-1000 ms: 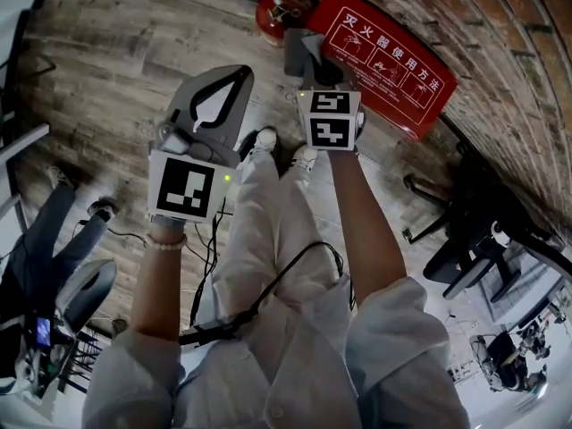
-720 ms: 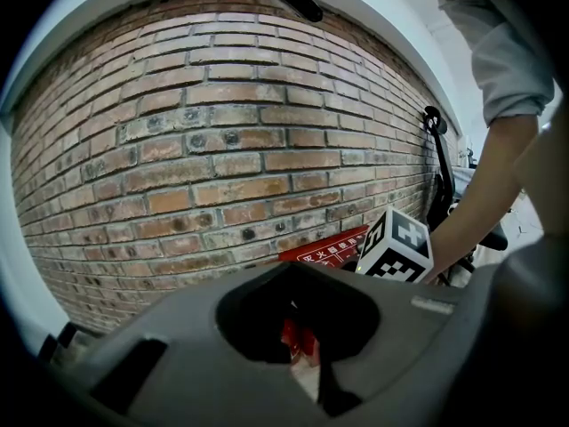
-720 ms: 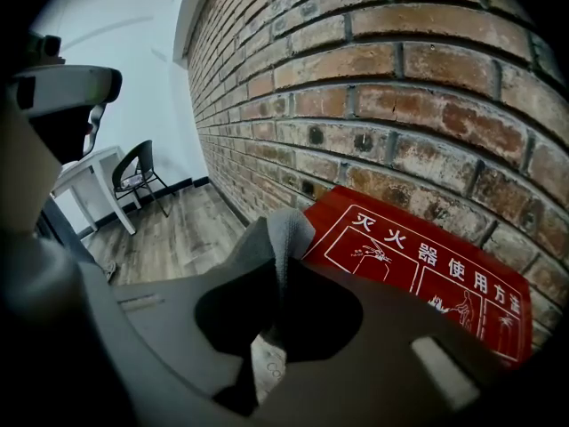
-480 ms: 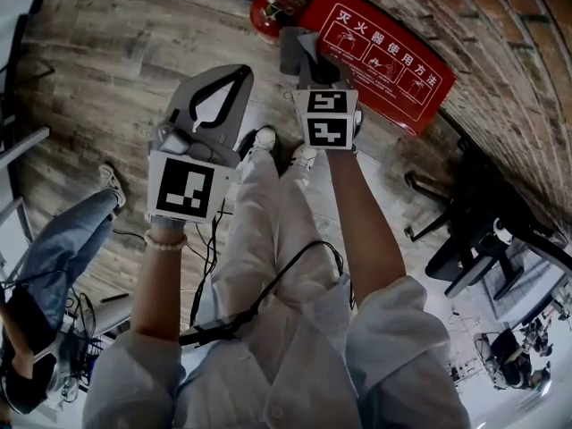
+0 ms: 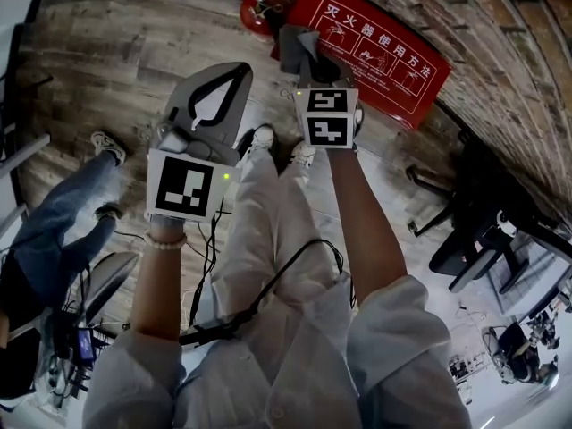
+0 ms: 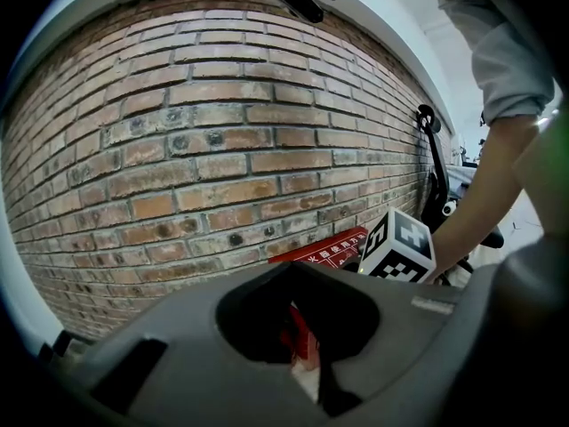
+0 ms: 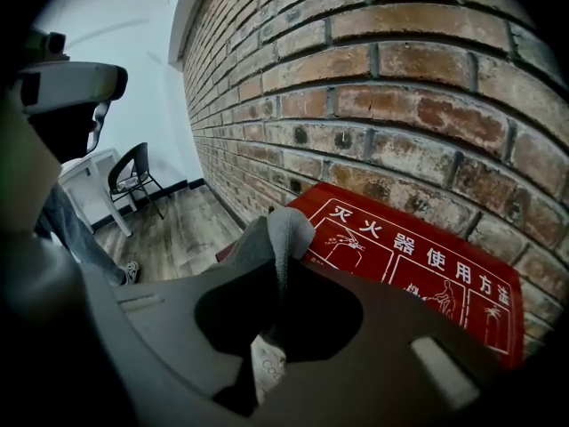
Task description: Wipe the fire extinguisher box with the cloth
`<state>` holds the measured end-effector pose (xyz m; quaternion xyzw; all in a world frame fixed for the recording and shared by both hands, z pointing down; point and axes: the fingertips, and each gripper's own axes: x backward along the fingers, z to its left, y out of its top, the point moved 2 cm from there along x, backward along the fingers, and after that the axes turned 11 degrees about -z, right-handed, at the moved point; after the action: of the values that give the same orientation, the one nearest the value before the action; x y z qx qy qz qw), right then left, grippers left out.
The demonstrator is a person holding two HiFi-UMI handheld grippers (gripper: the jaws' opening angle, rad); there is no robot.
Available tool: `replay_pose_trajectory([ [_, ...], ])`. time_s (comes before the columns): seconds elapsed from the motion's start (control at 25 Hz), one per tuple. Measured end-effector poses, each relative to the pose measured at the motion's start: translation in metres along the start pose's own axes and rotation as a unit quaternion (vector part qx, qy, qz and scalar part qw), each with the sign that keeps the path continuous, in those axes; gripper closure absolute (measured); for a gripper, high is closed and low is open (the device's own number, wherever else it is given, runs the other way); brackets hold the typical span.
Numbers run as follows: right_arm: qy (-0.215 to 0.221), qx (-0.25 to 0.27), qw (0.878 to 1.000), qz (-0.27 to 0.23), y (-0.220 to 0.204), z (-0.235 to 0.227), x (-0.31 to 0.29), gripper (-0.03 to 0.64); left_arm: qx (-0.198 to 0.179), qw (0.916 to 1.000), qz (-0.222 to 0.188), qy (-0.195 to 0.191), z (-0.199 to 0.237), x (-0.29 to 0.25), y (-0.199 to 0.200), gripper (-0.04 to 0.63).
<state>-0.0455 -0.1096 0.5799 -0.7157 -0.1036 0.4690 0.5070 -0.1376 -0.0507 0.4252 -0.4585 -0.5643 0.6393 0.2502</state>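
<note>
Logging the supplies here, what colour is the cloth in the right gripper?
Grey. The cloth shows best in the right gripper view, pinched between the jaws.

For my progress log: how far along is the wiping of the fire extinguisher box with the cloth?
Done: the cloth is clamped in the right gripper. In hand: it is held close to the red fire extinguisher box; contact cannot be told. Left: the wiping itself, no wiped area shows. The left gripper is shut, empty.

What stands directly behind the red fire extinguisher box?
A red-brown brick wall rises behind the flat red box. The grey cloth covers the box's near corner, so that part is hidden.
</note>
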Motion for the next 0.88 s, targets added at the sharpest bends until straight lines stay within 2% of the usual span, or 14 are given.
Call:
replay_pose_trajectory([
  [0.88,-0.040,-0.022,0.999,-0.006,-0.026,-0.047,0.040,0.591,-0.016,0.9989,-0.001,-0.044,-0.048,-0.032,0.013,0.597],
])
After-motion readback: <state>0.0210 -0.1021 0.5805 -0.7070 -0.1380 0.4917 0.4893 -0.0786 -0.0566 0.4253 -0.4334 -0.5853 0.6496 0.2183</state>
